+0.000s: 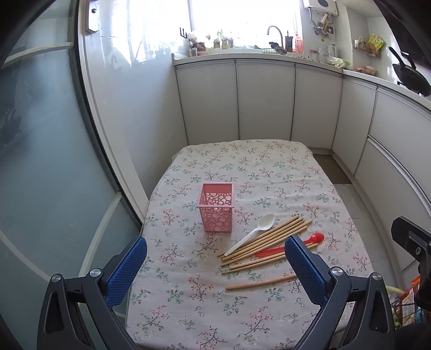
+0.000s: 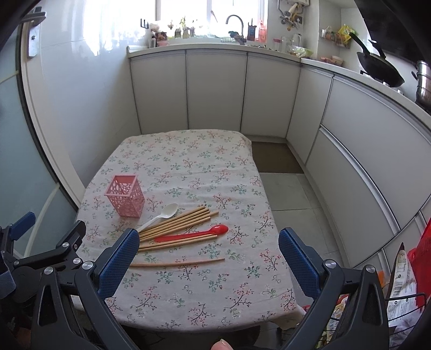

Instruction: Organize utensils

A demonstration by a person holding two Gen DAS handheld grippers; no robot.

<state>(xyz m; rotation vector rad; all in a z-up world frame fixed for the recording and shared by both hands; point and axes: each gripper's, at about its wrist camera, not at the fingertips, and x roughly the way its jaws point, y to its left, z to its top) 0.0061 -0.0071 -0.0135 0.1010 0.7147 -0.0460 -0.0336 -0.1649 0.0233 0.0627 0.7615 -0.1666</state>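
A pink perforated holder (image 1: pixel 216 207) (image 2: pixel 126 199) stands upright and empty on the floral tablecloth (image 1: pixel 256 167) (image 2: pixel 188 161). Right of it lie a white spoon (image 1: pixel 252 233) (image 2: pixel 159 216), several wooden chopsticks (image 1: pixel 266 237) (image 2: pixel 177 222) and a red spoon (image 1: pixel 312 239) (image 2: pixel 194 234). One chopstick (image 1: pixel 260 282) (image 2: pixel 177 263) lies apart, nearer the front edge. My left gripper (image 1: pixel 215 258) hovers open above the near part of the table, holding nothing. My right gripper (image 2: pixel 208 249) is also open and empty, above the utensil pile's near side.
White cabinets (image 1: pixel 264 102) and a counter with a sink tap (image 2: pixel 237 23) run behind and along the right. A black wok (image 2: pixel 377 67) sits on the right counter. A wire basket with packets (image 2: pixel 398 301) stands at the table's near right. A glass door (image 1: pixel 40 161) is on the left.
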